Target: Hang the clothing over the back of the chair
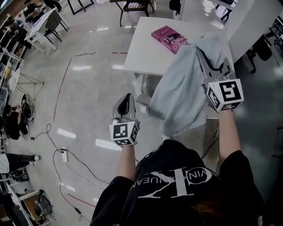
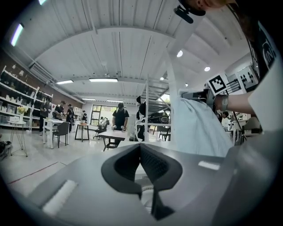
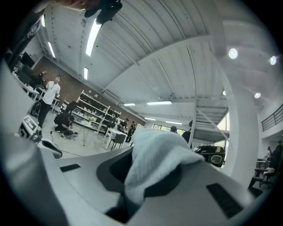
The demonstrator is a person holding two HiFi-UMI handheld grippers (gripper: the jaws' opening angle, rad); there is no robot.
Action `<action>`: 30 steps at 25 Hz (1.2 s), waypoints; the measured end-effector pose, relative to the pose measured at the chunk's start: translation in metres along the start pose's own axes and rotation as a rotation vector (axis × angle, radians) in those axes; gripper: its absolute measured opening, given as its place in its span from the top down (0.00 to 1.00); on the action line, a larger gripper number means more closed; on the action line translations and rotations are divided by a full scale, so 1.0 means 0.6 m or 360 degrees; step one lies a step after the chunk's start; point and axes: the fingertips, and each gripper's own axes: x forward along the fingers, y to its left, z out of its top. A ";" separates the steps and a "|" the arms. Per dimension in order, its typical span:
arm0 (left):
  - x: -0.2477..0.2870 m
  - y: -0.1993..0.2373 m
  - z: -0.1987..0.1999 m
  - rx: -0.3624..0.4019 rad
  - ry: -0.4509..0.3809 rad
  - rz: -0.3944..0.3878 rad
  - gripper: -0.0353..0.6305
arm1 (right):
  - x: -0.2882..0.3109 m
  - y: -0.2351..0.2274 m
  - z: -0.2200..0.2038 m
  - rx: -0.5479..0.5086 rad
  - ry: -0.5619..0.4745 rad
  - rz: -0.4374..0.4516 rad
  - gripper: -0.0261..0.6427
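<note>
A pale blue-grey garment [image 1: 181,92] hangs in long folds from my right gripper [image 1: 204,55], which is shut on a bunch of its cloth [image 3: 154,154] up by the white table's near right side. The cloth fills the jaws in the right gripper view, where the right gripper [image 3: 148,178] points level. My left gripper [image 1: 127,97] hovers lower and to the left, over the floor, apart from the garment; its jaws look shut with nothing in them [image 2: 140,152]. The garment [image 2: 199,128] drapes at the right of the left gripper view. A grey seat-like piece [image 1: 142,99] pokes out under the table edge, half hidden.
A white table [image 1: 146,48] carries a pink book [image 1: 169,39]. A dark chair [image 1: 135,5] stands beyond it. Cables and a power strip [image 1: 64,154] lie on the shiny floor at the left. Desks and people fill the far left. A white column [image 2: 177,88] rises close ahead.
</note>
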 end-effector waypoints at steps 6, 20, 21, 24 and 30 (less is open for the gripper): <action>0.007 0.006 -0.013 -0.0010 0.0037 0.0034 0.93 | 0.009 0.051 -0.107 0.0047 0.0190 0.0133 0.89; 0.014 0.001 -0.035 -0.0027 0.0112 0.0044 0.93 | -0.051 0.296 -0.379 0.0029 0.1099 0.1226 0.89; 0.014 0.002 -0.035 -0.0028 0.0115 0.0047 0.93 | -0.051 0.298 -0.385 0.0065 0.1141 0.1241 0.89; 0.011 0.010 -0.038 -0.0033 0.0129 0.0066 0.93 | -0.044 0.295 -0.399 0.0225 0.1239 0.1239 0.88; 0.007 0.023 -0.047 -0.0044 0.0141 0.0095 0.93 | -0.043 0.296 -0.419 0.0372 0.1436 0.1269 0.81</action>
